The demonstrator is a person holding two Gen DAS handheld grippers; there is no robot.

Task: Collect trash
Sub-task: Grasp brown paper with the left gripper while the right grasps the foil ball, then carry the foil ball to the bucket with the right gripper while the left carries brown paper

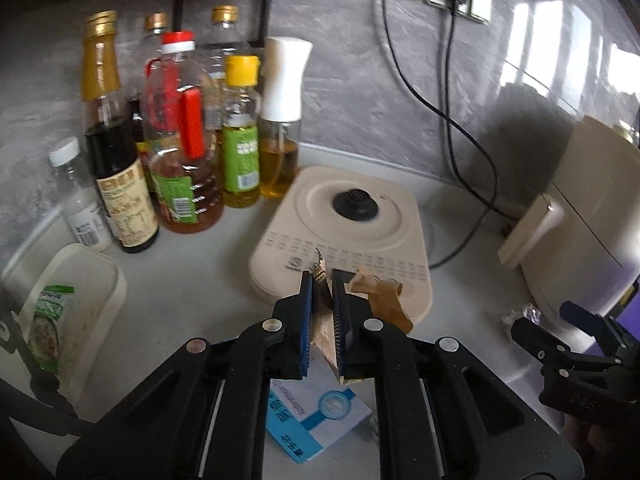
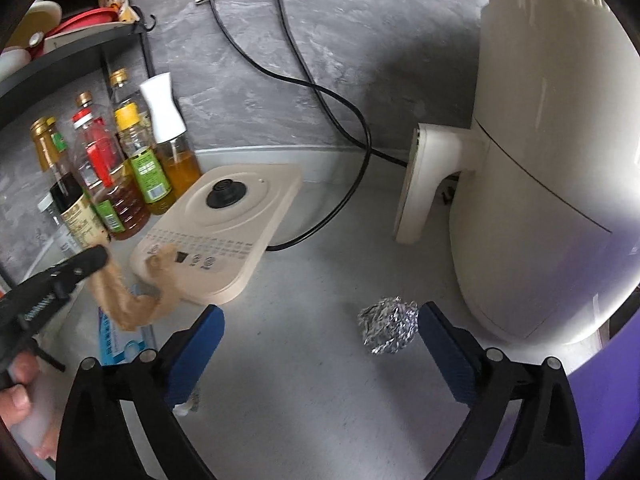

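A cream air fryer (image 2: 540, 160) dominates the right end of a grey kitchen counter (image 2: 320, 360), its handle jutting toward a beige kettle base (image 2: 224, 236) that sits beside a cluster of oil and sauce bottles (image 1: 180, 140) against the wall. Nearer the edge lies a blue-and-white packet (image 1: 312, 416), partly under the left gripper (image 1: 322, 292), whose blue-padded jaws are pinched nearly together on a crumpled brown paper scrap (image 1: 384, 300); the paper trails out to the side over the corner of the kettle base, and a second pale piece seems wedged between the pads, though what it is cannot be told. The right gripper (image 2: 320, 328) stands spread as wide as it goes, holding nothing, with a small foil ball (image 2: 388, 326) resting on the counter between its fingers, close to the right-hand pad and just in front of the fryer. Collection looks to be under way rather than finished: one scrap is in hand, the foil appears next, and the packet is not yet picked up. No bin is in view.
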